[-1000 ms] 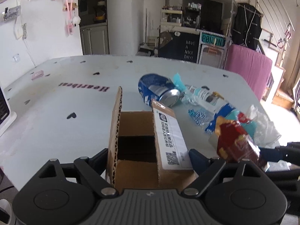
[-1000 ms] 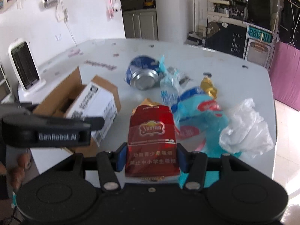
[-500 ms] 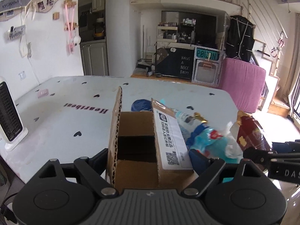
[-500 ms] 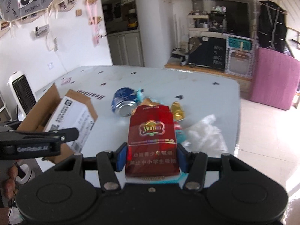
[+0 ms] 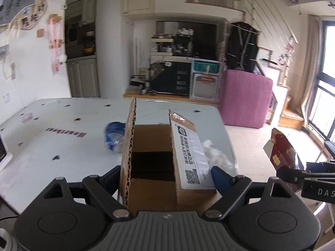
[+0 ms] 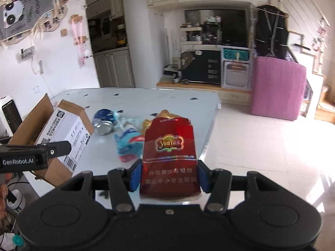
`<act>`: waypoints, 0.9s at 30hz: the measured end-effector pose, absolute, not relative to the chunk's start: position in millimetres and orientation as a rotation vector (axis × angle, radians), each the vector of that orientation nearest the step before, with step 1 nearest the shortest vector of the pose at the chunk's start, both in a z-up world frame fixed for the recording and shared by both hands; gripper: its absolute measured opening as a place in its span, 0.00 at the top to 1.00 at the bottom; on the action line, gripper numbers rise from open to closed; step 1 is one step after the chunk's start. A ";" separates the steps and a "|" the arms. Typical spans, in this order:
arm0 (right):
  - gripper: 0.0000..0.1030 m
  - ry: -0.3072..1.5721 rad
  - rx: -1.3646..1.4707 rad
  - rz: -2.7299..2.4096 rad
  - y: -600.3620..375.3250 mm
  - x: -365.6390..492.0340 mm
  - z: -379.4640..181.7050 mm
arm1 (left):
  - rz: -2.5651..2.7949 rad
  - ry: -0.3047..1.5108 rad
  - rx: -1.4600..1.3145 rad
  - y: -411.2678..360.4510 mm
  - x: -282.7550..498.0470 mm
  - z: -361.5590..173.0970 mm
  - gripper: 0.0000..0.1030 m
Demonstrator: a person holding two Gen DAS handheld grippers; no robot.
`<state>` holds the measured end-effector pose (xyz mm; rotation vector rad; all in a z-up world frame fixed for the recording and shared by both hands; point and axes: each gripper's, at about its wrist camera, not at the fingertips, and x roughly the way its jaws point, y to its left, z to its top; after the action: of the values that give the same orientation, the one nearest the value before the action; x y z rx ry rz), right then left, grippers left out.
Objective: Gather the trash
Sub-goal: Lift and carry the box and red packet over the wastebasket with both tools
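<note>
Carrying the crumpled red foil cigarette pack [image 6: 170, 159], pinched in my right gripper [image 6: 169, 176], lower centre of frame.
My left gripper [image 5: 165, 174] clamps the open brown cardboard box [image 5: 159, 161]; next I swing the pack over its mouth and release.

Bench [image 6: 146, 102]: white top with small dark heart marks and red lettering.
Heater [image 6: 9, 113]: white, dark grille, at the bench's left edge.
Pink cabinet [image 6: 278, 85]: on the floor past the bench, with a black coat [image 6: 270, 31] hanging above it.
Chalkboard sign [image 5: 180, 79]: black, leaning by the far shelving.
Floor [image 6: 261, 146]: pale glossy tiles, sunlit.
</note>
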<state>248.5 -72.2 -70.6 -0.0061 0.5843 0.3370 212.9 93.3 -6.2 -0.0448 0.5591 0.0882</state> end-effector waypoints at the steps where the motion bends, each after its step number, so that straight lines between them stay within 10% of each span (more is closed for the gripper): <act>1: 0.47 0.584 -0.002 0.325 -81.9 246.3 -70.8 | 0.075 0.559 -0.039 84.4 214.0 -6.8 0.14; 27: 0.47 0.719 0.108 0.032 -295.0 224.2 -153.1 | -0.246 0.748 0.029 -133.9 267.4 -119.5 0.14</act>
<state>224.2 -295.0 -153.1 0.1084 0.7188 0.0321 267.4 -133.9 -119.5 0.0288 0.7476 -0.2461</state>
